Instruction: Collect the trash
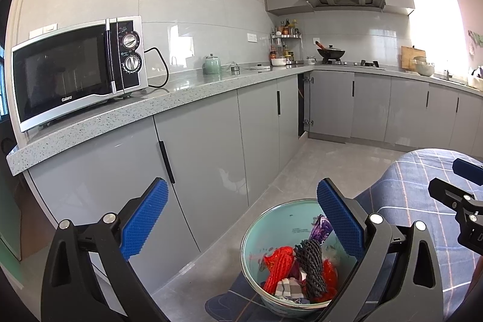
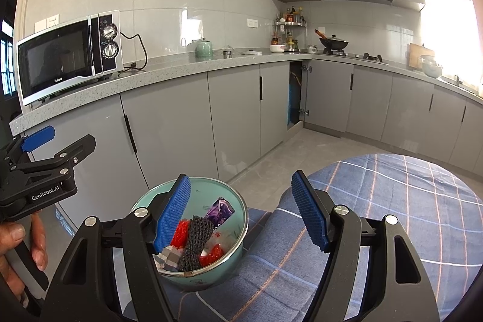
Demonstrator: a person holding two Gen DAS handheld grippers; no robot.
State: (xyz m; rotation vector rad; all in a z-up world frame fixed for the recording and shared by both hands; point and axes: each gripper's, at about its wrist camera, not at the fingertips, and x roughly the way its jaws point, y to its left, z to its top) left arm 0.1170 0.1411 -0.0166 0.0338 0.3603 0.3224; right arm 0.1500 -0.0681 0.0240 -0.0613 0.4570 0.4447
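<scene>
Between our two sets of tongs nothing is held: the left gripper [image 1: 241, 219] and the right gripper [image 2: 241, 210] both stand wide apart above the teal bowl [image 2: 193, 276], where the trash [image 2: 196, 237] lies, red and black foam nets and a purple wrapper. It looks largely collected; we should check the checked tablecloth [image 2: 392, 201] at three o'clock for strays before lifting away. Towards ten o'clock, the microwave [image 1: 78, 68] sits on the counter [image 1: 187, 94], well clear.

Teal bin [image 2: 238, 219] holds red, black (netted) and purple trash [image 2: 197, 234].
</scene>
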